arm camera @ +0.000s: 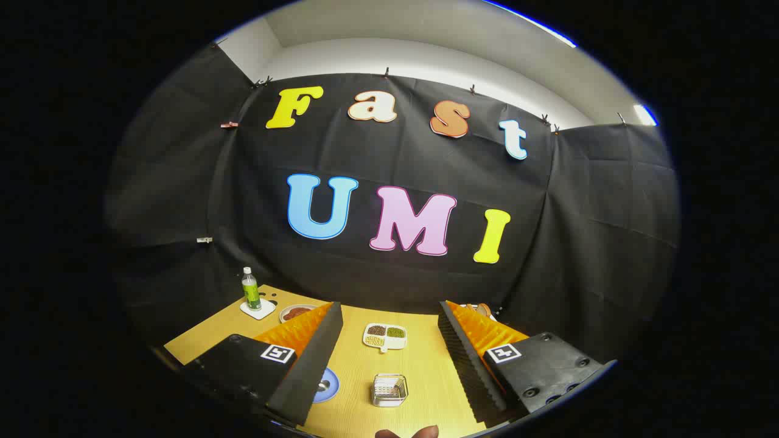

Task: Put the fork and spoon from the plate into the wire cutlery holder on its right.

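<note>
Two black fingers (307, 365) with orange backing stand wide apart; our claw (389, 359) holds nothing and hangs above the wooden tabletop (426, 371). We take the wire cutlery holder (389, 390) as our landmark: it sits on the tabletop in the gap between the fingers, closer to us than their tips, square and shiny, seen from above. We cannot tell whether anything lies inside it.

Left of the holder, a blue-rimmed plate (327, 385) peeks out from behind the left finger, mostly covered. We cannot make out the fork or spoon on the part that shows.

Beyond the holder, a white divided dish (384, 336) carries small heaps of dark, green and pale grains. Farther back and left of the holder, a small dish with reddish food (296, 312) sits beside a green-labelled bottle (250, 291), which stands upright on a white coaster (258, 309). Behind the right finger, well beyond the holder, we glimpse another white dish (481, 309), largely hidden.

Just in front of the holder, fingertips of a person's hand (409, 432) show.
</note>
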Demonstrator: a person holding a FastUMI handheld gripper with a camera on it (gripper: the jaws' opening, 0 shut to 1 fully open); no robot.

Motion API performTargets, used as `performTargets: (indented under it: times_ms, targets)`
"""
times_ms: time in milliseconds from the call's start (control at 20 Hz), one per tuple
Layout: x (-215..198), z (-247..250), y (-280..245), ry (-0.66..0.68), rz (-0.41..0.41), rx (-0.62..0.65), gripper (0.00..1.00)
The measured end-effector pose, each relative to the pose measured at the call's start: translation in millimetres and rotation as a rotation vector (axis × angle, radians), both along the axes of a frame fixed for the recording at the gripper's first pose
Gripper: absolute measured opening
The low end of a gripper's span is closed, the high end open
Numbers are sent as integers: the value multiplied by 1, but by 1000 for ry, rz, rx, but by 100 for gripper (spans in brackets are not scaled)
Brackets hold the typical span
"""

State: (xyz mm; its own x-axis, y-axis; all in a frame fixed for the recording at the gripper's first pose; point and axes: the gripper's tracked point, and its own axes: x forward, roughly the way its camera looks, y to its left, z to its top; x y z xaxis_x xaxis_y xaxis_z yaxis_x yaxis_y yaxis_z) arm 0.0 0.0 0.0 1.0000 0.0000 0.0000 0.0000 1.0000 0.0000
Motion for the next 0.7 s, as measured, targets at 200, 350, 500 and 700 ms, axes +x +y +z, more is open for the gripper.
performTargets:
  times_ms: [200, 350, 500, 700]
  targets:
    - [0, -1, 0, 7, 3, -1, 98]
    - [0, 0, 2, 6, 10, -1, 98]
    - [2, 0, 3, 6, 16, -2, 98]
    - [2, 2, 1, 0, 9, 3, 98]
